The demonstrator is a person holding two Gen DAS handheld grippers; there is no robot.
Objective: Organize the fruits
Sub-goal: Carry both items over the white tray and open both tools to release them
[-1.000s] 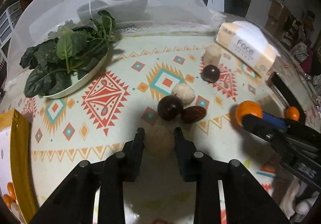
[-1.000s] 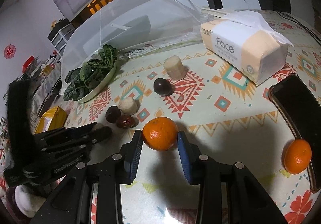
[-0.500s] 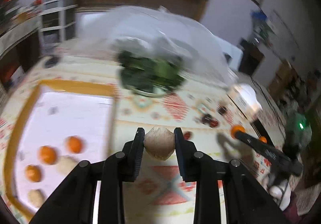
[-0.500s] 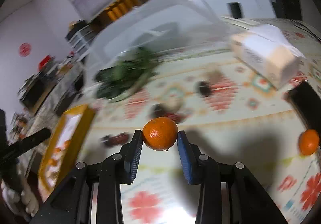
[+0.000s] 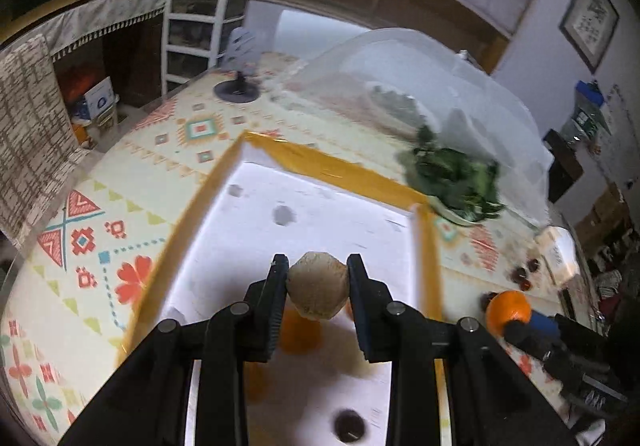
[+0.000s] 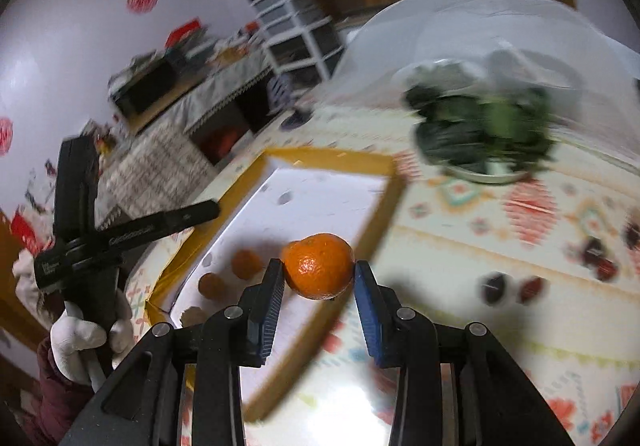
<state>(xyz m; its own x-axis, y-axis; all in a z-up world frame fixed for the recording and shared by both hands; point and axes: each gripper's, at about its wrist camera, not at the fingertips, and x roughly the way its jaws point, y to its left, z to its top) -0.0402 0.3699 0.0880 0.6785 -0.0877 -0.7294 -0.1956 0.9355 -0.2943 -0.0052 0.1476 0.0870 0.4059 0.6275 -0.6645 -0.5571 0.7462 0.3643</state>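
Both grippers now over tray (image 5: 336,170), fruits held

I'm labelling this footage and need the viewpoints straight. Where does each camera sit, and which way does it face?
Left wrist: rides the left gripper, looking forward and down over the yellow-rimmed tray; its fingers clamp a beige fruit; the right gripper shows at right.
Right wrist: rides the right gripper, facing down toward the tray's edge; its fingers clamp an orange; the left gripper and a white-gloved hand show at left.
Shared: the tray, the plate of greens and the mesh cover.
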